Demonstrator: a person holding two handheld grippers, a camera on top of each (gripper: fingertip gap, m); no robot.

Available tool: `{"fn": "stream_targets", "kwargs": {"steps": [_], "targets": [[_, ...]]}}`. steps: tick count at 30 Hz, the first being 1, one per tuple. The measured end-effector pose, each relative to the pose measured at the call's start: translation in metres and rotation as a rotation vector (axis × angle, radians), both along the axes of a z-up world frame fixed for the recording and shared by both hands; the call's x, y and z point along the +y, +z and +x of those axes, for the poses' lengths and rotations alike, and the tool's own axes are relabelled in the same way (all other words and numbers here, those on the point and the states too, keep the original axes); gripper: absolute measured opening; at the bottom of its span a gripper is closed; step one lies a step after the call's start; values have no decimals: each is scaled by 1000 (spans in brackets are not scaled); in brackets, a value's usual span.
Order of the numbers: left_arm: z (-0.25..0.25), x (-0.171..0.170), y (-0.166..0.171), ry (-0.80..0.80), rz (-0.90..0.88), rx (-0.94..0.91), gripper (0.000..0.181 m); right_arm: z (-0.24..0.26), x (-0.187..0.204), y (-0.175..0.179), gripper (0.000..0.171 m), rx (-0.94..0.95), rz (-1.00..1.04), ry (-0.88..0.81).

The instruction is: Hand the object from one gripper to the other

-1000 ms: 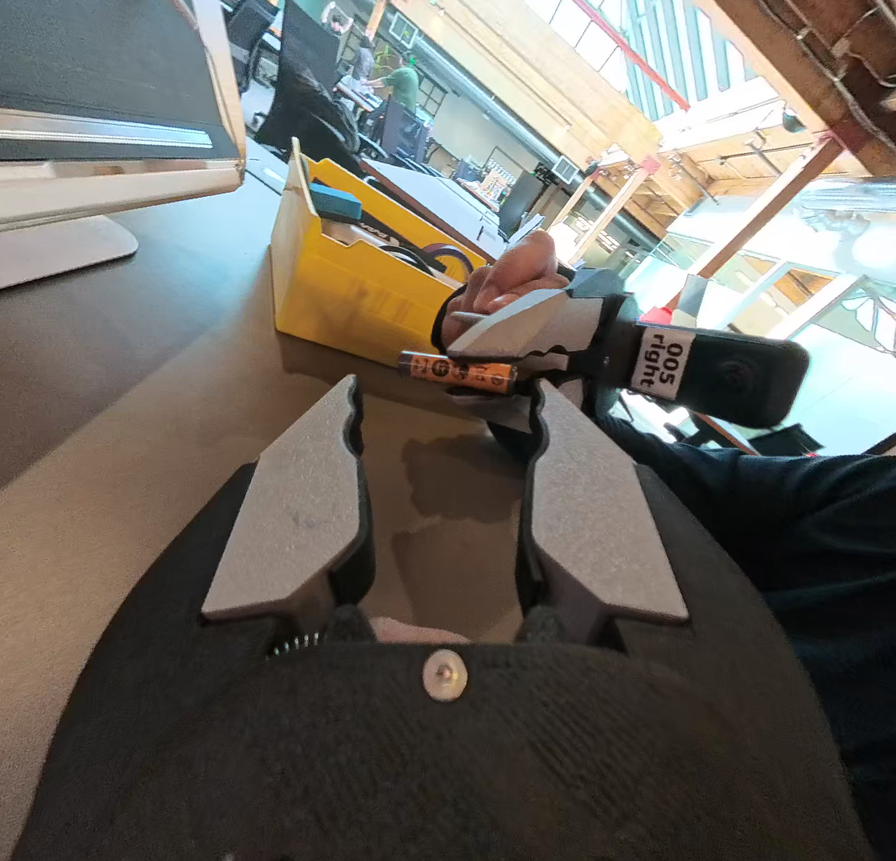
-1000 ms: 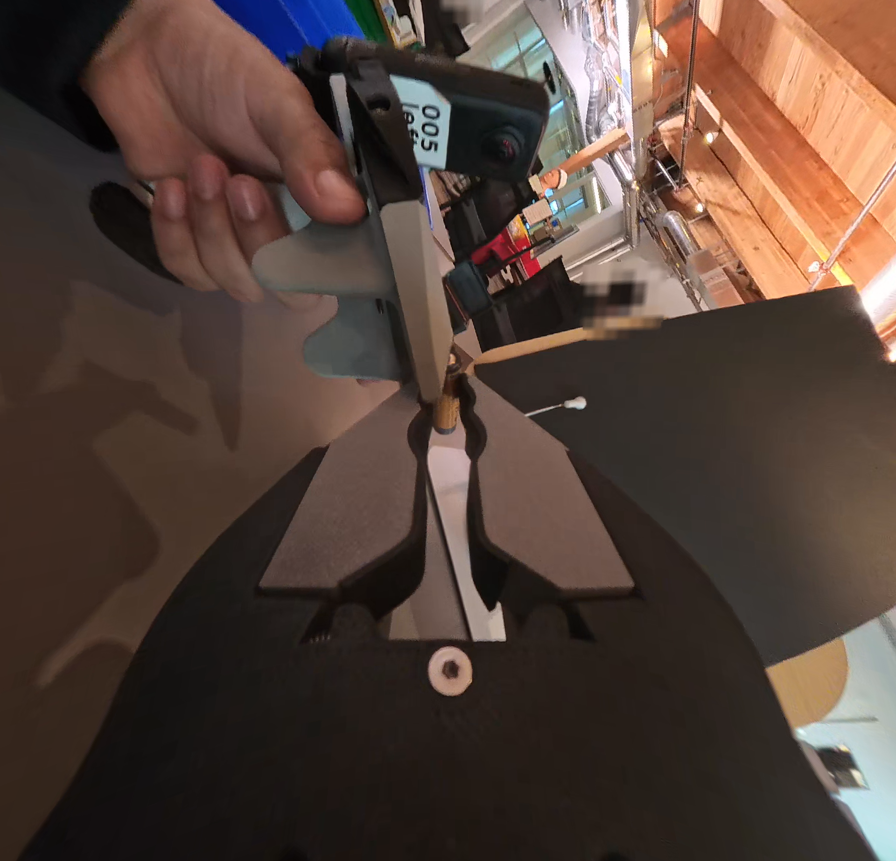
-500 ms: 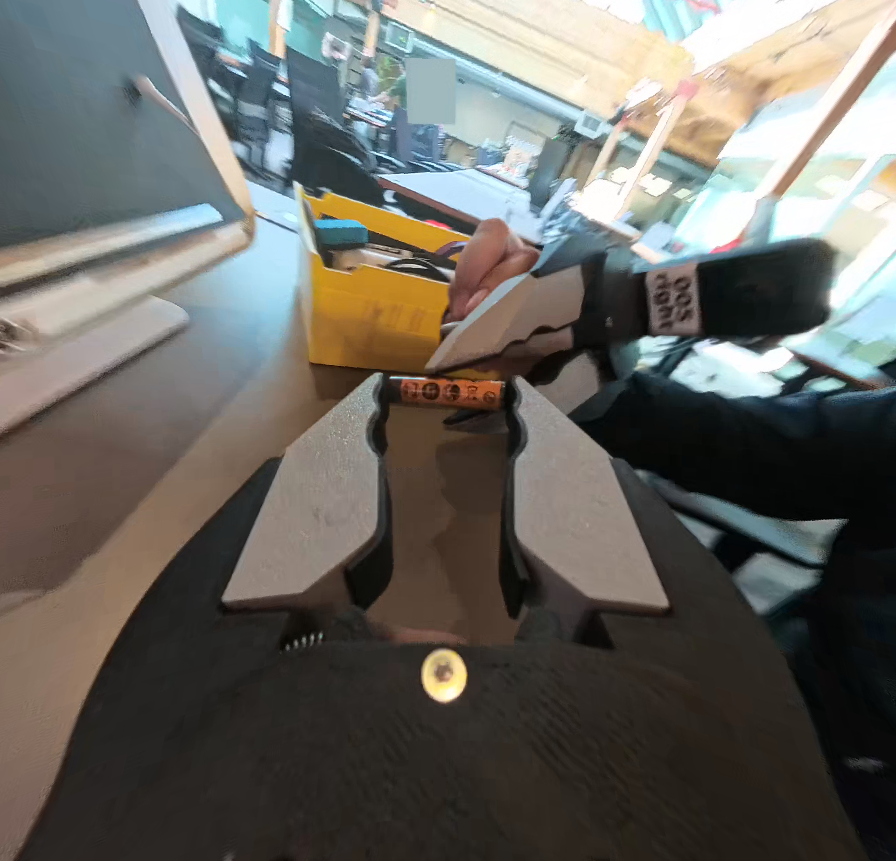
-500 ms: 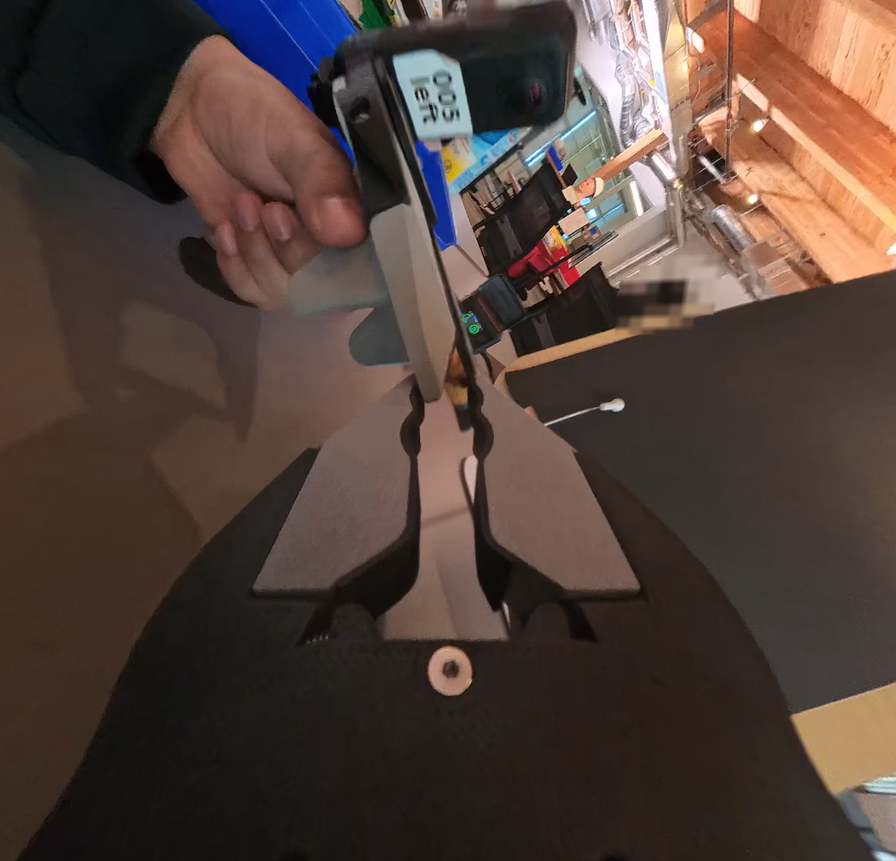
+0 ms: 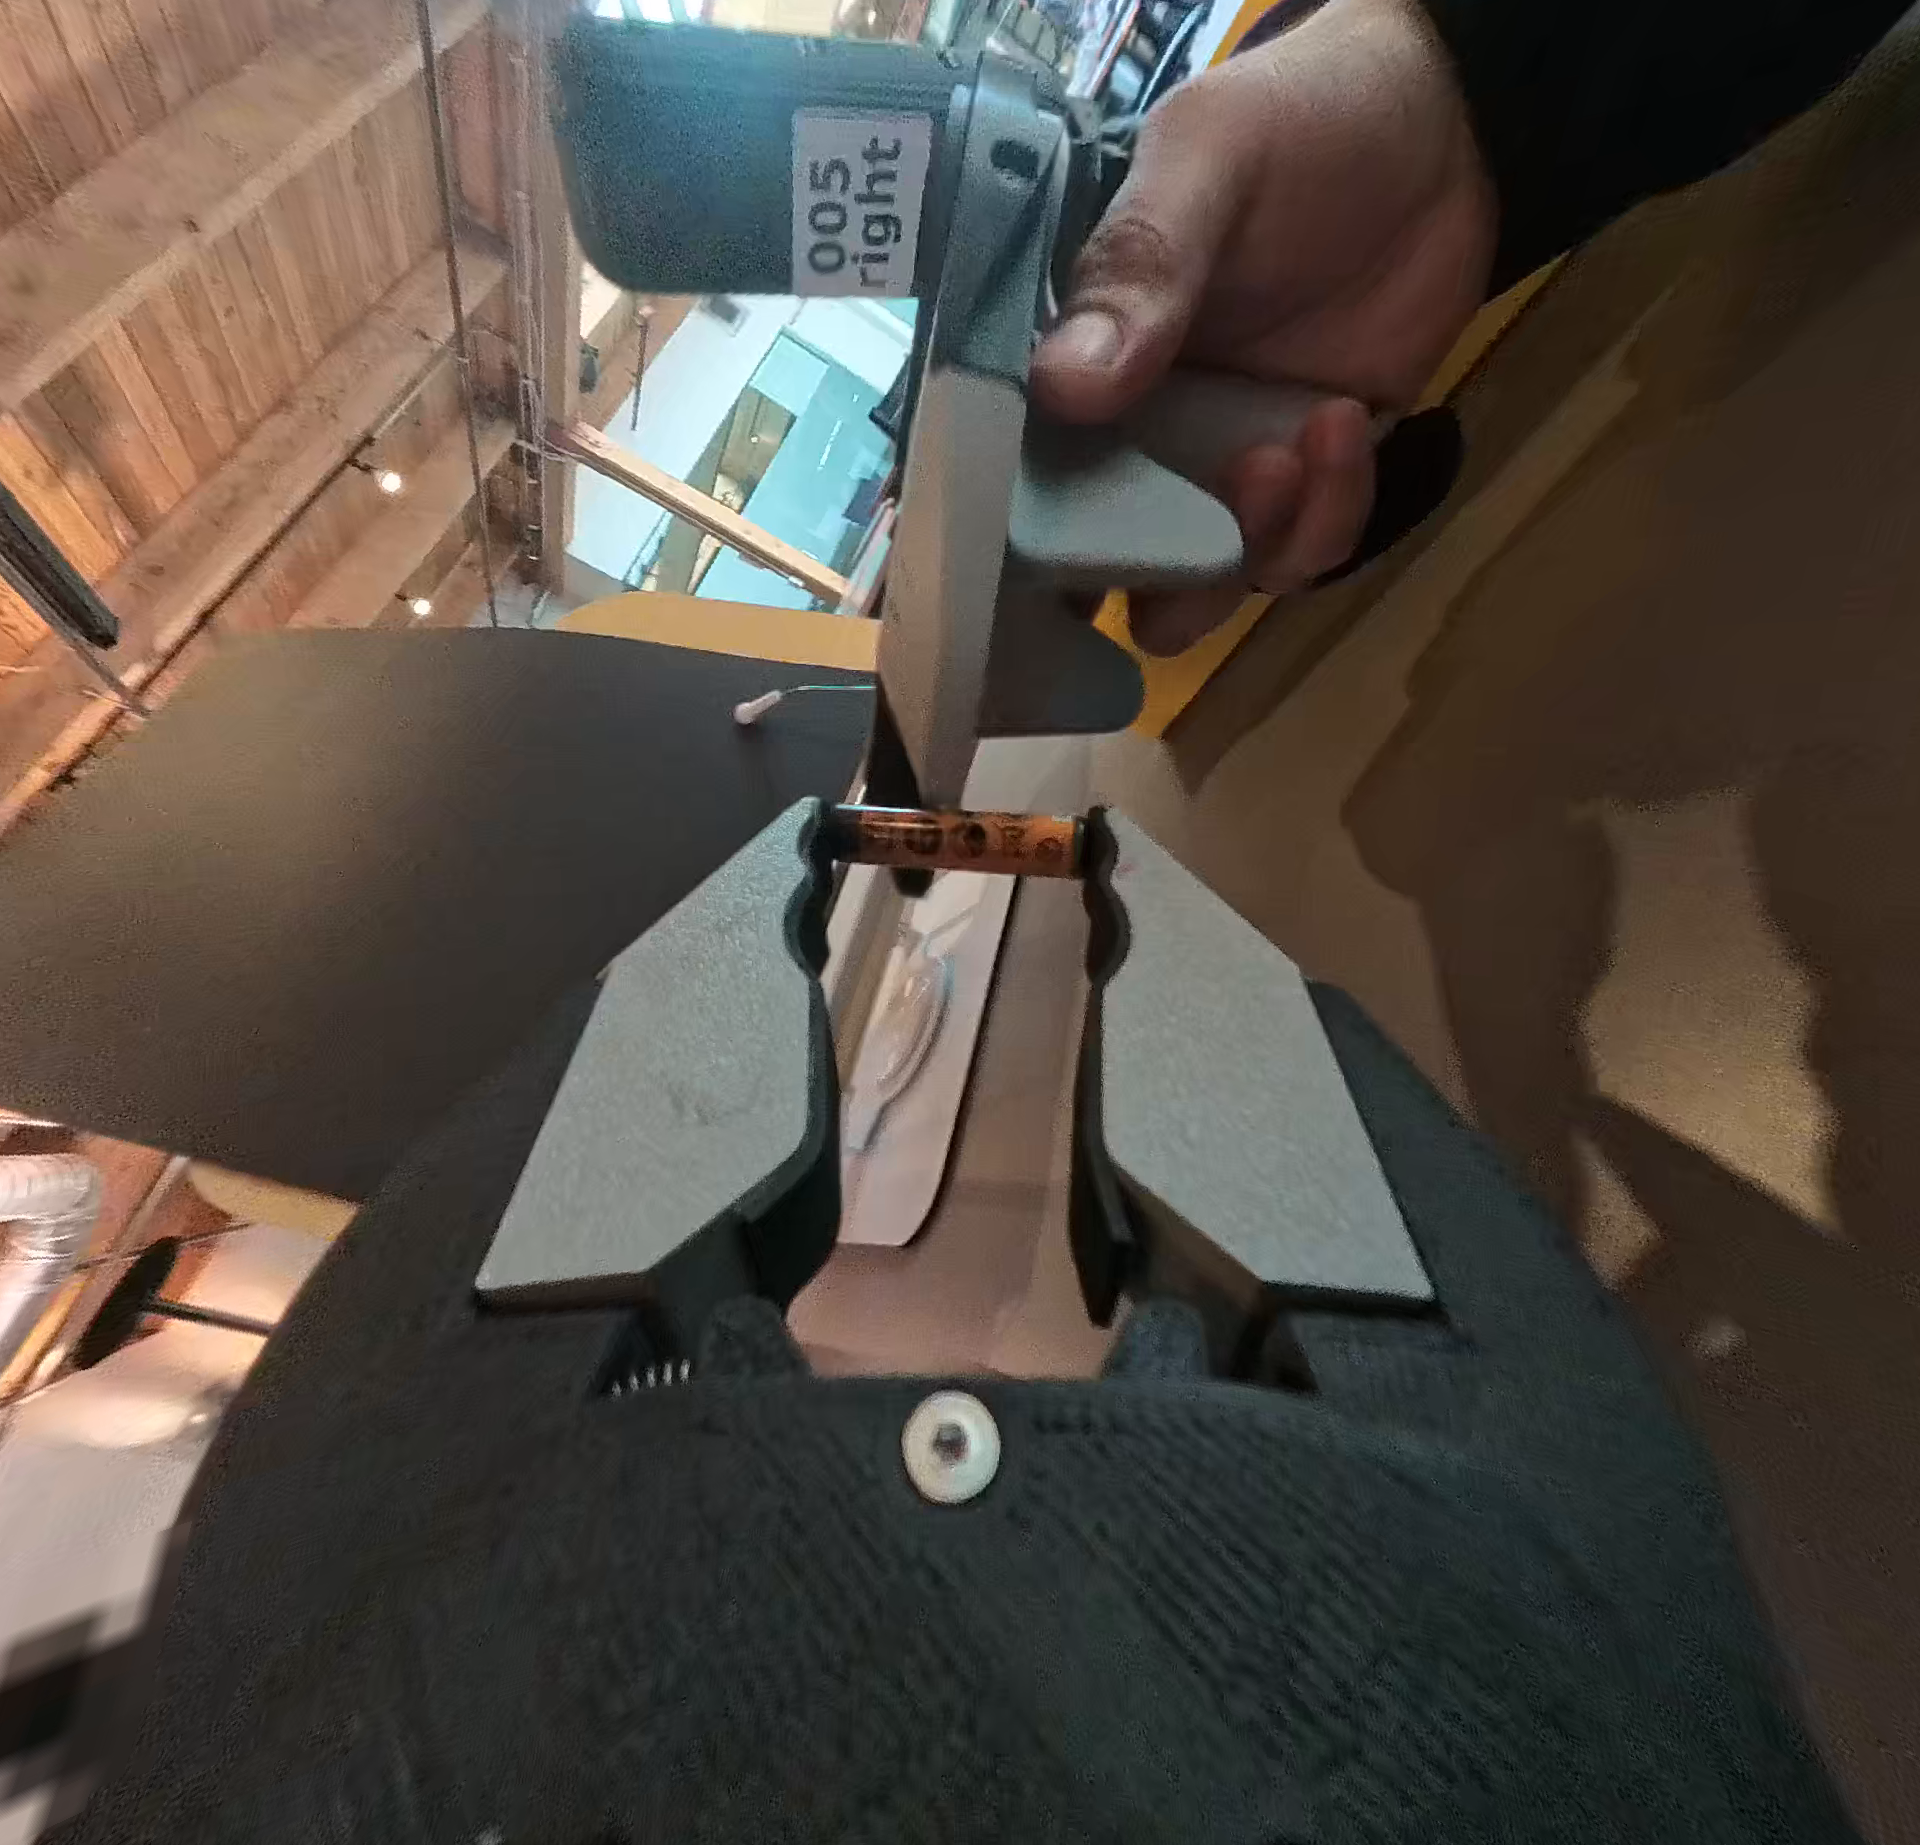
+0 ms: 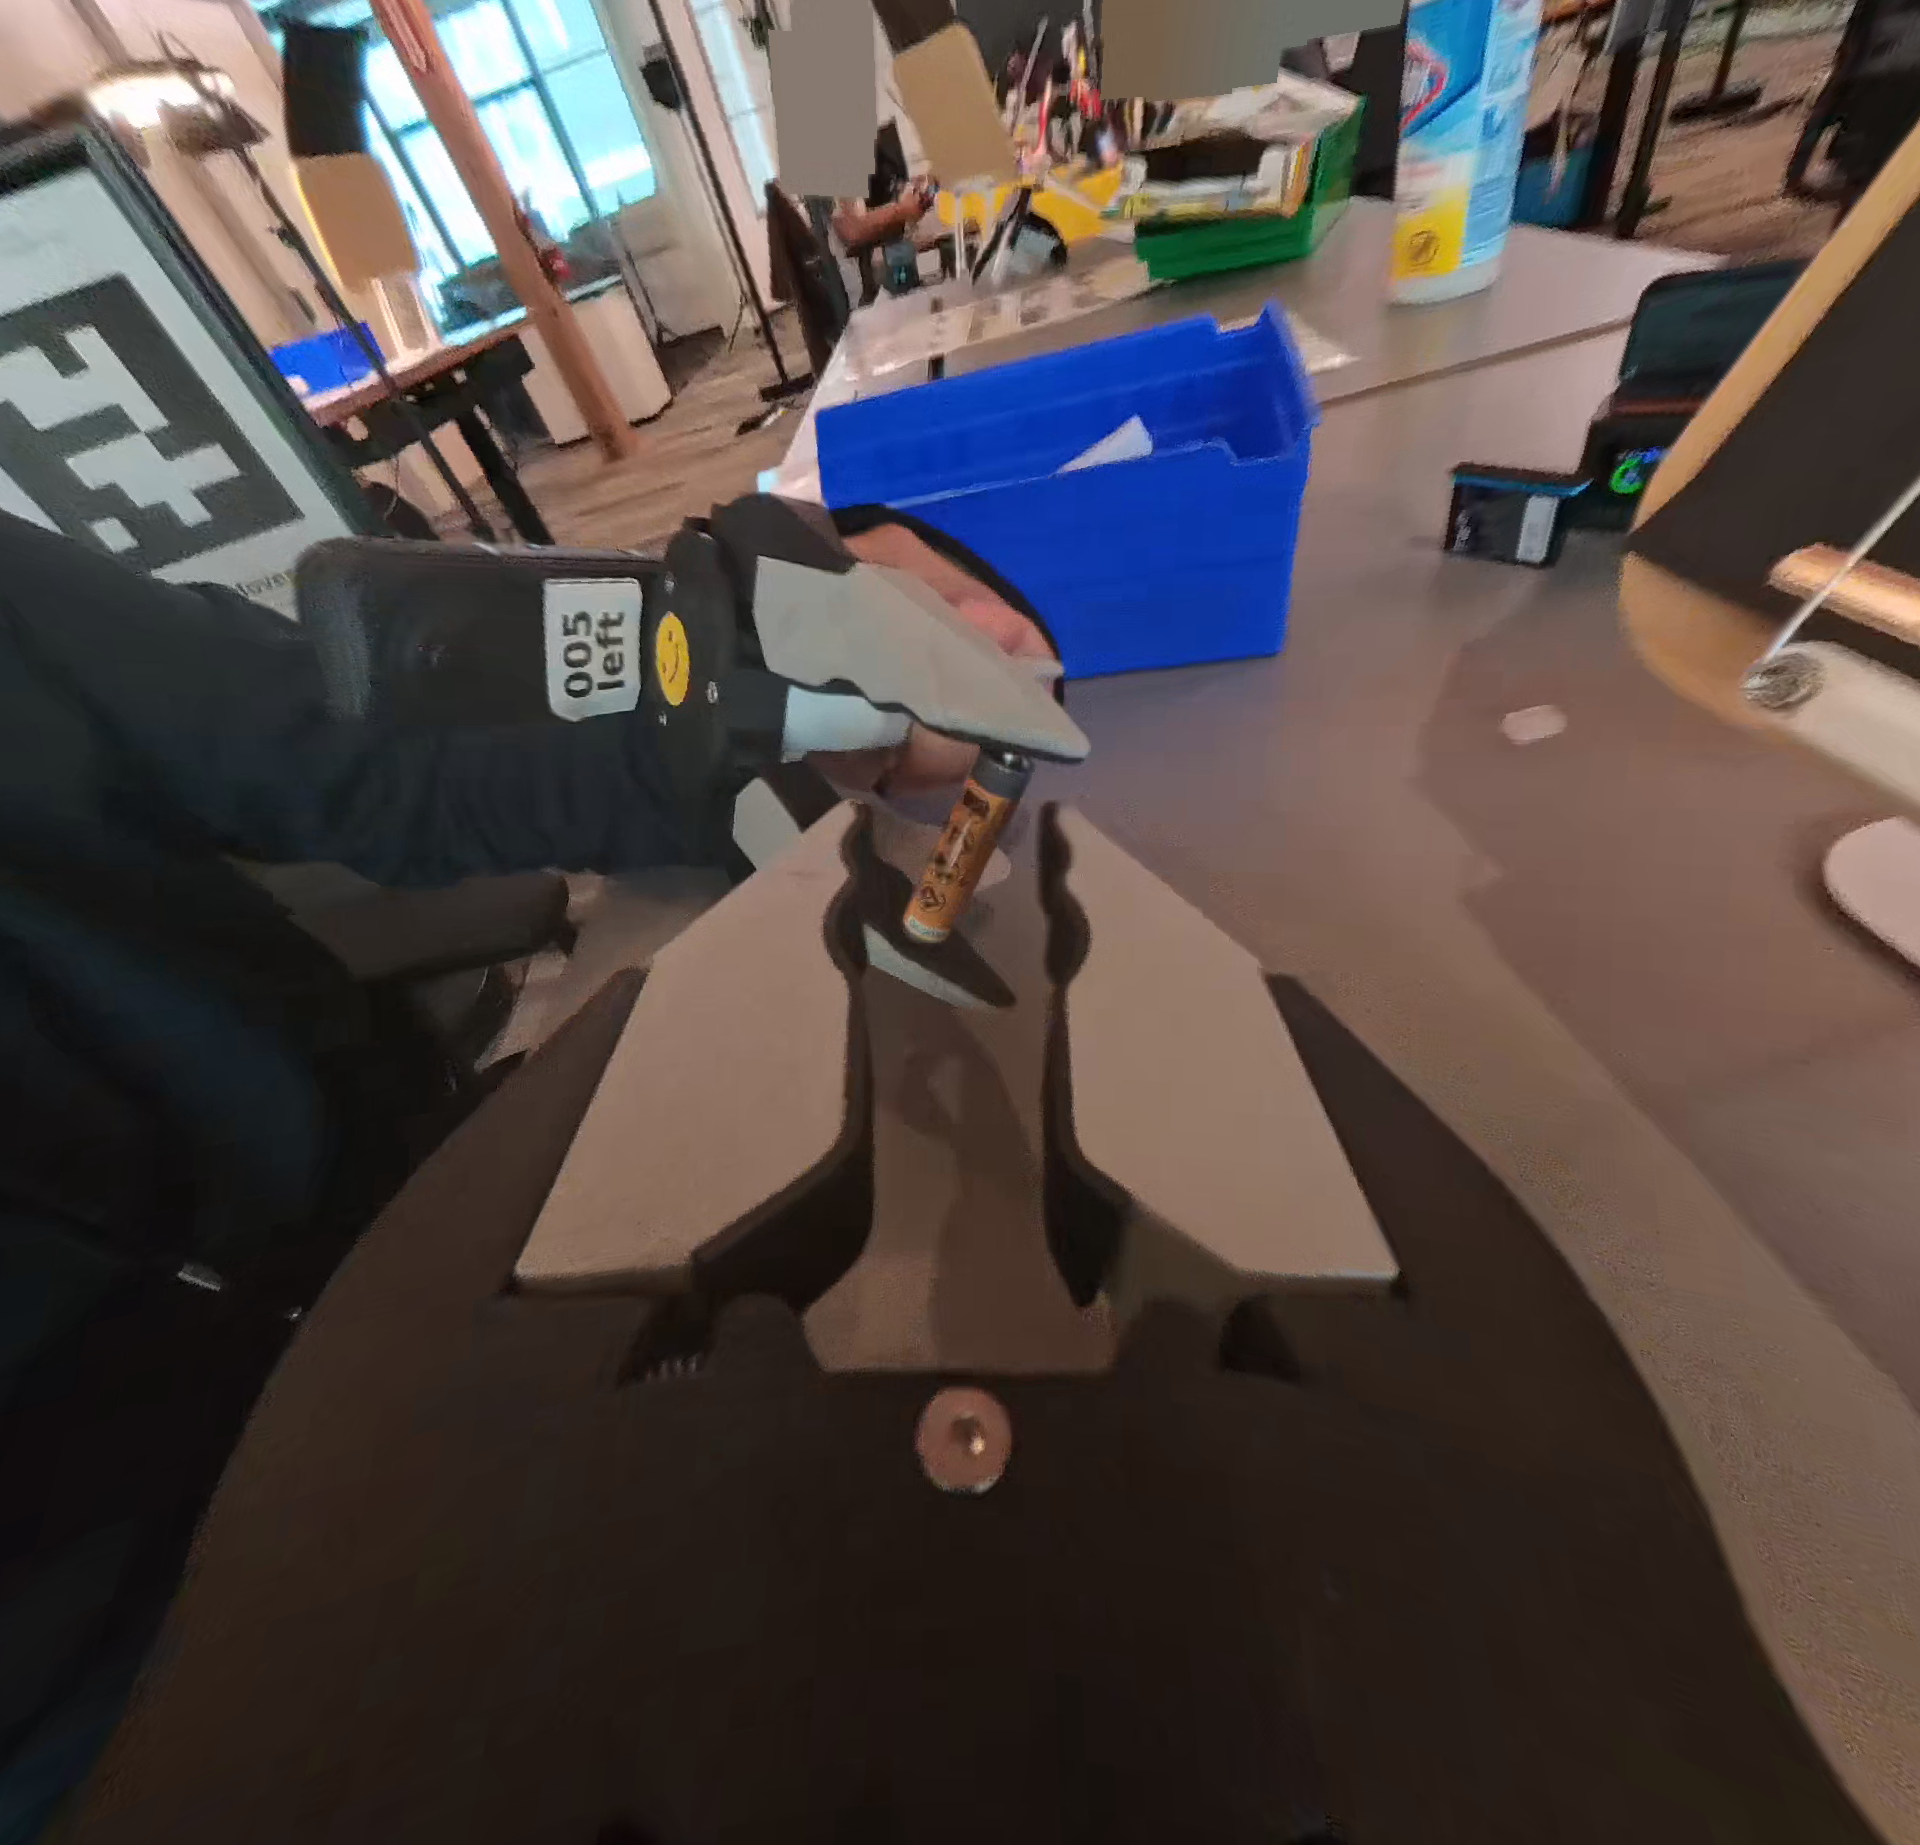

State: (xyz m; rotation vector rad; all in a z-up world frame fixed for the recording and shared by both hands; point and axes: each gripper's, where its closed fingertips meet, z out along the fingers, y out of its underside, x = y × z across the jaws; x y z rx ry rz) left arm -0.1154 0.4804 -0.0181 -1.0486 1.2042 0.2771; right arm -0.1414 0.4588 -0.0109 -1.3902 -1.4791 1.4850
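Note:
An orange battery [image 5: 1008, 841] is clamped end to end between the fingertips of my left gripper [image 5: 956, 839], which is shut on it. My right gripper [image 5: 920, 787] comes in from above in the left wrist view, its fingertips at the battery's middle. In the right wrist view, my right gripper [image 6: 951, 829] is open, its fingers apart on either side of the battery [image 6: 961, 850] without pressing it. The left gripper [image 6: 997, 860] reaches in from the left there, held by a hand, one finger at each end of the battery. All of this is above the grey table [image 6: 1455, 964].
A blue bin [image 6: 1070, 538] stands on the table behind the grippers. A small black box [image 6: 1507, 528] and a white canister [image 6: 1455, 133] stand farther right. A monitor's foot [image 6: 1870, 881] is at the right edge; its dark screen [image 5: 364, 860] fills the left of the left wrist view. Less than 4 cm separates the two grippers' tips. From either gripper's tips it is about 25 cm to the monitor's foot [image 6: 1870, 881]. It turns up in the left wrist view [image 5: 918, 1195] as well.
The right gripper held the battery while the left was open. The left closed on the battery's ends, and the right has opened. Both grippers have turned.

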Motion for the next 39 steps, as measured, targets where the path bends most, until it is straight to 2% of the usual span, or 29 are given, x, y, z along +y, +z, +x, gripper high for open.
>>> {"fn": "stream_targets", "kwargs": {"steps": [1, 5, 7, 10, 14, 17, 19, 26, 29, 32, 35, 39], "targets": [[0, 1, 0, 10, 21, 11, 46, -3, 0, -7, 11, -32, 7, -3], [-5, 7, -1, 60, 11, -5, 46, -8, 6, -10, 10, -64, 41, -36], [-9, 10, 2, 75, -51, -87, 45, -6, 22, -9, 6, -54, 157, -138], [-5, 2, 2, -68, -370, -327, 50, 2, 44, -1, 6, -24, 439, -289], [-5, -2, 11, -242, -788, -648, 60, 3, 35, 5, 6, 33, 945, -338], [-7, -15, 26, -413, -975, -804, 62, -2, 24, 5, 6, 82, 1169, -326], [-4, -24, 27, -489, -1110, -834, 68, -4, 18, 2, 6, 88, 1205, -297], [2, -30, 20, -562, -1332, -889, 66, -5, -1, 12, 6, 161, 1267, -270], [2, -32, 29, -624, -1351, -944, 59, -7, -7, 10, 6, 164, 1266, -248], [4, -31, 24, -603, -1359, -929, 43, -8, -11, 9, 6, 167, 1249, -233], [4, -31, 23, -597, -1354, -912, 43, -8, -11, 7, 6, 152, 1180, -224], [2, -20, 16, -503, -1275, -878, 42, -9, -1, 1, 8, 114, 1136, -275]]}}
